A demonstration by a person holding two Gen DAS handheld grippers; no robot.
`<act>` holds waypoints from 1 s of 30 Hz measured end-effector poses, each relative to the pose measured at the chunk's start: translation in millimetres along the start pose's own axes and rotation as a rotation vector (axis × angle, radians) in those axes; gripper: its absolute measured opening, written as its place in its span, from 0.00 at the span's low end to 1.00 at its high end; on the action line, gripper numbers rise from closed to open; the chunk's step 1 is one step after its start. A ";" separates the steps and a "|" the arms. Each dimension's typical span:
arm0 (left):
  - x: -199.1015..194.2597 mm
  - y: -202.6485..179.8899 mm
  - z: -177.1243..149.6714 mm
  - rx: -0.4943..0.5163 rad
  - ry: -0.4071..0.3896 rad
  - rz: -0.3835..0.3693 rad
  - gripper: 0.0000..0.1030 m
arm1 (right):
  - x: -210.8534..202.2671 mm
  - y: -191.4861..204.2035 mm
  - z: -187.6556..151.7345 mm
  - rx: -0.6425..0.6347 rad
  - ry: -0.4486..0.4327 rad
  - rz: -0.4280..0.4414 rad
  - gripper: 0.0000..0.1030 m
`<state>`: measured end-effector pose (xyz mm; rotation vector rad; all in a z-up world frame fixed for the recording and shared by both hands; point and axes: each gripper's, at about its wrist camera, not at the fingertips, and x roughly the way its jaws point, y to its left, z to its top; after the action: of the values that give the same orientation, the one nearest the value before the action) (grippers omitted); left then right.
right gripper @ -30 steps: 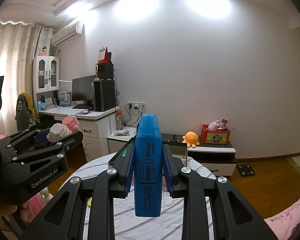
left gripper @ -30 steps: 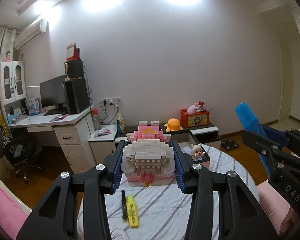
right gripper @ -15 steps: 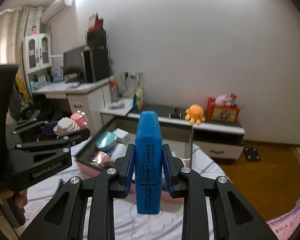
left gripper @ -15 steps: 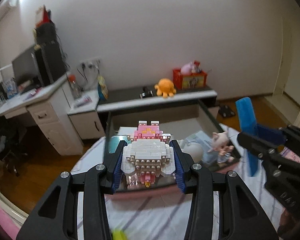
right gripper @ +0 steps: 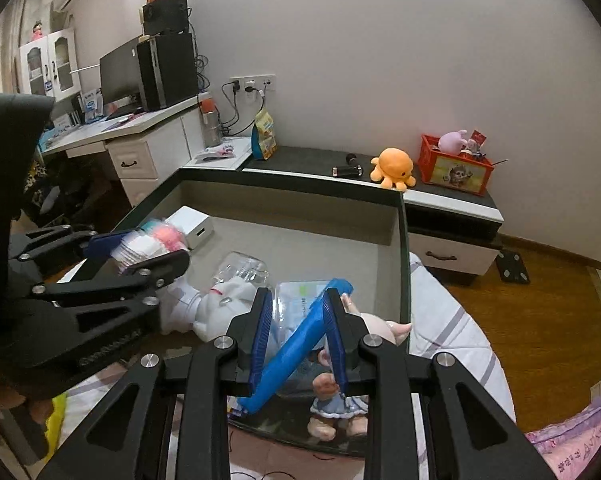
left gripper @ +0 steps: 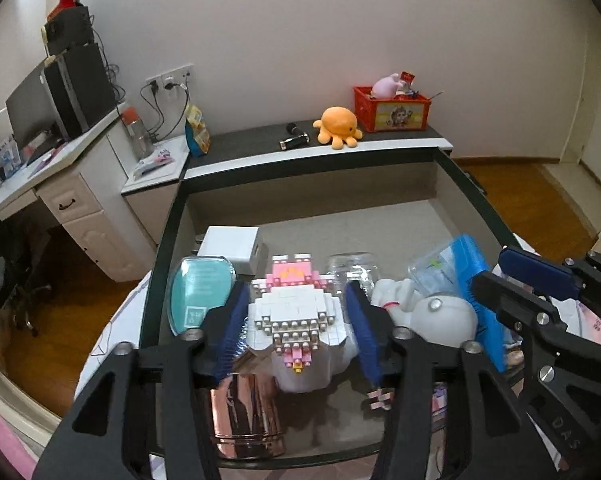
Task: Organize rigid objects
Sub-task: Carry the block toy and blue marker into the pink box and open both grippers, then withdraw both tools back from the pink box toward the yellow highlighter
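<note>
Changed since the earlier frames: both grippers have come down from above the striped bedspread to the open dark-rimmed storage box (left gripper: 168, 216). The white-and-pink brick-built figure (left gripper: 298, 314) no longer sits clamped. The blue rectangular highlighter case (right gripper: 296, 340), upright before, is now tilted.

Item 1. Left gripper (left gripper: 298, 320): jaws opening. The brick figure lies between the blue pads (left gripper: 230, 332) with a visible gap on each side, over the near middle of the box.

Item 2. Right gripper (right gripper: 298, 332): jaws narrow, closed on the blue case. The case slants from lower left to upper right between the pads, over the near right part of the box.

Item 3. Box contents, left to right: a teal oval case (left gripper: 198, 296) at the near left wall; a white square charger block (left gripper: 230, 246) behind it; a shiny rose-gold cylinder (left gripper: 244, 416) at the near edge; a clear glass jar (left gripper: 352, 270) lying in the middle; a white plush toy (left gripper: 440, 316) just right of the figure; a clear plastic packet (right gripper: 300, 292) under the blue case; a small doll in a blue dress (right gripper: 334, 404) at the near right corner.

Item 4. Beyond the box: an orange plush octopus (left gripper: 338, 126) and a red crate (left gripper: 392, 110) on a low dark-topped cabinet against the far wall.
</note>
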<state>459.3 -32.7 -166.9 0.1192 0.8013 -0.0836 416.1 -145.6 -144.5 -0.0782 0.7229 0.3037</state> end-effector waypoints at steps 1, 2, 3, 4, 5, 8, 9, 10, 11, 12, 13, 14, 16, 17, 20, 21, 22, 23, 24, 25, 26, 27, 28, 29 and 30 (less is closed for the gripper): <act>-2.0 0.4 0.1 -0.005 -0.010 -0.001 0.76 | -4.7 0.6 -1.9 0.001 -0.008 -0.001 0.27; -5.5 0.3 -0.9 -0.007 -0.026 0.004 0.83 | -6.2 0.8 0.0 0.002 -0.014 -0.001 0.29; -12.0 0.4 -2.4 -0.009 -0.050 0.017 0.84 | -8.3 0.4 1.1 0.005 -0.018 -0.006 0.38; -15.7 0.7 -2.6 -0.013 -0.059 0.025 0.87 | -13.6 0.3 0.0 0.009 -0.027 -0.015 0.43; -19.2 3.8 -2.3 -0.021 -0.065 0.028 0.93 | -17.9 0.2 0.8 0.012 -0.043 -0.012 0.53; -35.5 11.1 -4.3 -0.045 -0.094 0.022 0.96 | -33.1 -0.4 1.0 0.019 -0.073 -0.009 0.70; -42.9 12.5 -5.8 -0.053 -0.105 0.026 0.97 | -38.3 0.0 0.6 0.021 -0.083 -0.005 0.74; -49.9 13.6 -7.4 -0.057 -0.113 0.027 0.98 | -46.9 0.6 -1.3 0.027 -0.096 -0.002 0.77; -57.6 14.5 -9.5 -0.061 -0.123 0.025 0.99 | -53.1 1.3 -2.2 0.032 -0.104 -0.001 0.79; -68.9 15.3 -13.3 -0.066 -0.139 0.023 0.99 | -59.0 1.9 -3.6 0.035 -0.112 -0.001 0.79; -75.9 15.6 -15.8 -0.068 -0.147 0.021 1.00 | -65.3 3.2 -5.2 0.035 -0.121 0.000 0.79; -85.4 15.9 -19.7 -0.069 -0.160 0.020 1.00 | -74.4 4.6 -8.1 0.038 -0.130 0.003 0.79; -106.6 15.6 -30.3 -0.069 -0.190 0.030 1.00 | -87.7 7.4 -13.7 0.039 -0.145 -0.005 0.81; -116.3 15.7 -35.5 -0.068 -0.206 0.033 1.00 | -98.3 10.3 -18.4 0.037 -0.164 -0.007 0.81; -147.6 15.3 -55.1 -0.073 -0.252 0.048 1.00 | -127.5 19.0 -32.3 0.033 -0.213 -0.023 0.88; -158.2 14.9 -62.8 -0.075 -0.266 0.052 1.00 | -135.4 21.8 -36.1 0.034 -0.228 -0.027 0.95; -169.3 14.6 -70.7 -0.074 -0.278 0.052 1.00 | -146.9 26.3 -42.0 0.030 -0.248 -0.039 1.00; -178.0 14.4 -76.8 -0.075 -0.294 0.051 1.00 | -154.0 28.9 -45.1 0.025 -0.262 -0.047 1.00; -189.2 13.3 -84.7 -0.078 -0.314 0.053 1.00 | -165.4 32.6 -50.0 0.022 -0.283 -0.055 1.00; -199.8 12.7 -91.4 -0.077 -0.330 0.057 1.00 | -174.7 35.9 -54.2 0.021 -0.299 -0.051 1.00; -210.0 11.6 -97.7 -0.075 -0.352 0.057 1.00 | -185.7 39.6 -59.9 0.021 -0.314 -0.046 1.00; -221.1 10.8 -104.9 -0.073 -0.369 0.060 1.00 | -194.9 42.9 -64.1 0.021 -0.328 -0.047 1.00; -230.9 10.3 -111.5 -0.073 -0.382 0.067 1.00 | -203.4 46.1 -68.6 0.018 -0.343 -0.052 1.00; -242.3 9.7 -119.4 -0.077 -0.400 0.073 1.00 | -215.4 51.4 -75.2 0.006 -0.362 -0.062 1.00; -250.8 9.3 -125.0 -0.078 -0.413 0.070 1.00 | -221.6 54.4 -78.9 0.003 -0.369 -0.069 1.00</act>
<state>197.7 1.2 -71.7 0.0528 0.3873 -0.0087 192.4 -162.2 -55.1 -0.0424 0.3539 0.2426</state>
